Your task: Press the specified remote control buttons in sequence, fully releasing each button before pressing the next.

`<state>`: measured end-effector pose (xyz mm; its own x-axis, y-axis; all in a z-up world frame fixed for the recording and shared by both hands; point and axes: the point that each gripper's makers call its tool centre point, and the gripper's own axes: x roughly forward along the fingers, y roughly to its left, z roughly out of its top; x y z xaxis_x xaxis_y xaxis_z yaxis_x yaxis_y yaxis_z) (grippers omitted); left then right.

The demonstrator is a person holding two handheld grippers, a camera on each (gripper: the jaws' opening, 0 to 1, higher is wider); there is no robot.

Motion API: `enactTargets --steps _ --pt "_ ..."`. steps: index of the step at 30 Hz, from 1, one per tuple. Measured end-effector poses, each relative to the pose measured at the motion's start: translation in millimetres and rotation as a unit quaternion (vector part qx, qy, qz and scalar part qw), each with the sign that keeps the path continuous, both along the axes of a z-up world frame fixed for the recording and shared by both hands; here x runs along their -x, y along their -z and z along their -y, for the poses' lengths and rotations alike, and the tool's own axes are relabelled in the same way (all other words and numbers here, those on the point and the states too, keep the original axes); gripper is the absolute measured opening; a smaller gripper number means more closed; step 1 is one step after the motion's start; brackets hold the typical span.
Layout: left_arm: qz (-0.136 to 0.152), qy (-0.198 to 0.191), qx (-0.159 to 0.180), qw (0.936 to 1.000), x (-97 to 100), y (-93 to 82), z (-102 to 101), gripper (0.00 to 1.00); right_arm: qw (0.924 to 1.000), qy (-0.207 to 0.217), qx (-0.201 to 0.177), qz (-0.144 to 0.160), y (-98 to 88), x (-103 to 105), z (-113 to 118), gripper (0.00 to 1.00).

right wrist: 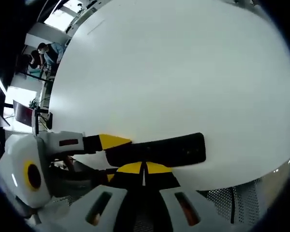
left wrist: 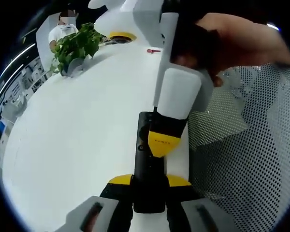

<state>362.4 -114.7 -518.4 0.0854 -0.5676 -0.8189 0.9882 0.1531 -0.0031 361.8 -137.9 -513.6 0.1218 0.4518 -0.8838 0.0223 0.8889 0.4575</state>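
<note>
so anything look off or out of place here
Nothing stands out. The black remote sits between the left gripper tips at the white table edge, and the right gripper, shut, has its yellow tips on the remote's face. The potted plant stands upright.

Left gripper (left wrist: 150, 186): its two yellow-tipped fingers (left wrist: 120, 180) rise from the bottom of the left gripper view, closed on the near end of a black remote (left wrist: 149, 166) held lengthwise between them. Right gripper (left wrist: 160, 141): it reaches down from above, gripped by a person's hand (left wrist: 232, 46), yellow fingertips together and touching the remote's top face just beyond the left fingers. In the right gripper view, its fingertips (right wrist: 130, 168) meet at the remote's edge.
</note>
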Motion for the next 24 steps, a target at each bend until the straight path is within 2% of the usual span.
enactTargets --steps 16,19,21,24 --pt "-0.003 0.008 0.012 0.9999 1.4 0.0 -0.4 0.25 0.9997 -0.011 0.005 0.022 -0.6 -3.9 -4.5 0.00" --pt "-0.010 0.004 0.021 0.9997 0.4 -0.2 -2.6 0.25 0.9993 -0.018 0.016 0.028 -0.4 -5.1 -4.9 0.00" --pt "-0.027 -0.010 0.029 0.9992 -0.1 -1.2 -5.3 0.25 0.9990 -0.020 0.024 0.031 -0.3 -5.7 -5.0 0.00" --pt "-0.032 -0.015 0.026 0.9990 -1.0 -1.8 -9.3 0.25 0.9985 -0.022 0.034 0.037 -0.2 -5.9 -5.1 0.00"
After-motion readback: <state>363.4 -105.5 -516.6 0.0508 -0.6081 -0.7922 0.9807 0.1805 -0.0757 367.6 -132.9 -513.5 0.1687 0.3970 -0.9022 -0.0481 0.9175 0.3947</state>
